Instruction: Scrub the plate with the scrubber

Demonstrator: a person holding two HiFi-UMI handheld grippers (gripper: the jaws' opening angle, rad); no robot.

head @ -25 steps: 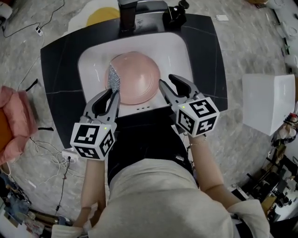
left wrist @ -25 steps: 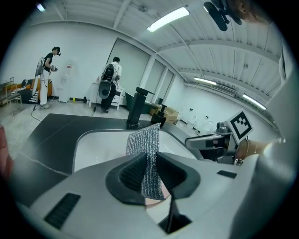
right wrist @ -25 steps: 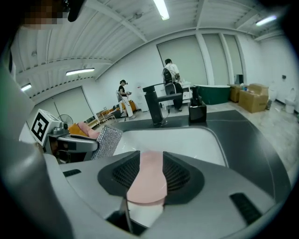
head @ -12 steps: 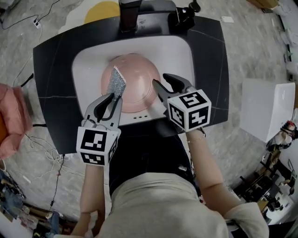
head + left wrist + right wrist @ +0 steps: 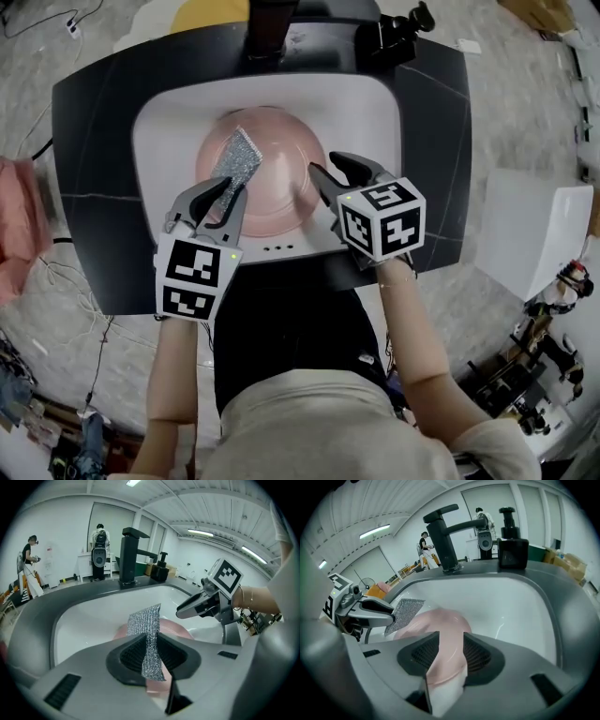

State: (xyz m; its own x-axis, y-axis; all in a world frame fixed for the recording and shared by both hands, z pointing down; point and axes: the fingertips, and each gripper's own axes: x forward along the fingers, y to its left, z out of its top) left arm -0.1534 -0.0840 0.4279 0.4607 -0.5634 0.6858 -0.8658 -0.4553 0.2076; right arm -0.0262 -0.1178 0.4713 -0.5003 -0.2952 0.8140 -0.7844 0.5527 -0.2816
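Jaws of the left gripper (image 5: 225,187), lower left in the head view, are clamped on a silvery mesh scrubber (image 5: 236,157), whose free end lies over the pink plate's (image 5: 281,192) left side. At centre, the right gripper (image 5: 331,167) has just been opening. Its jaws stand apart around the plate's right rim without pressing it. The plate lies in the white sink (image 5: 375,112), and a black faucet (image 5: 267,28) stands beyond.

A white basin (image 5: 375,103) sits in a dark veined counter (image 5: 94,187), with a black square tap (image 5: 267,28) and a black pump bottle (image 5: 403,33) at its far edge. On the floor, a white box (image 5: 530,230) stands right and a pink cloth (image 5: 14,225) lies left.
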